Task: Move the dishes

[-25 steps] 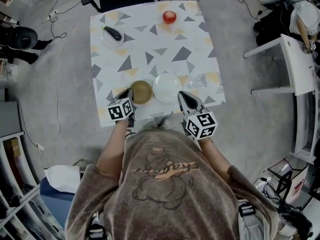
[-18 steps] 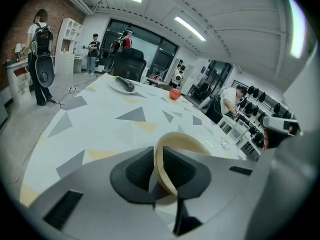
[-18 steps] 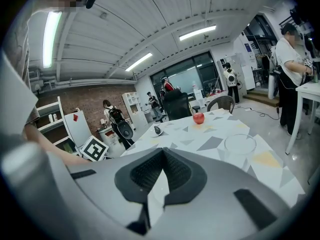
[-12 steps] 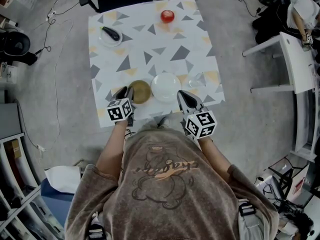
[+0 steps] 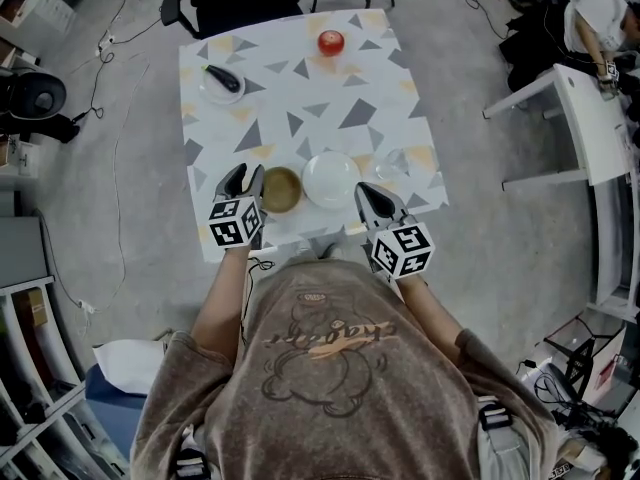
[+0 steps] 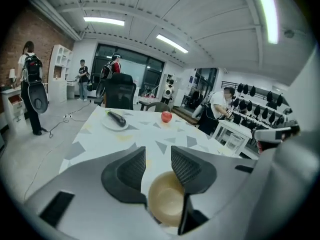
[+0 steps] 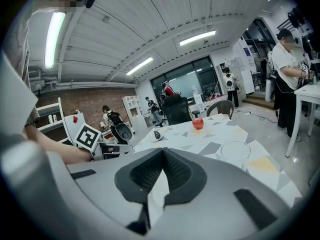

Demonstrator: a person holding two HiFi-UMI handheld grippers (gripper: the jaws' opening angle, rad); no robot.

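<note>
jaws of left gripper [image 6: 158, 158] just opening, empty, brown bowl [image 6: 167, 204] below

A brown short-sleeved T-shirt [image 5: 330, 388] with a cartoon print. The left hand-held gripper [image 5: 243, 178] and right hand-held gripper [image 5: 370, 194] are grey, with black ribbed pads [image 6: 131, 170] and black-and-white marker cubes [image 5: 403, 249].

It was a big lab or workshop room — not a home. The floor [image 5: 120, 168] was bare and grey, with cables [image 5: 108, 40] lying on it. Long lights [image 6: 104, 21] ran along a ribbed white ceiling [image 6: 200, 14]. At the far left were a brick wall [image 6: 15, 39] and white shelves [image 6: 59, 69]. People with backpacks [image 6: 30, 79] stood about near a black office chair [image 6: 120, 91] — and dark gear hung in rows on a rack [image 6: 252, 95] at the right.
</note>
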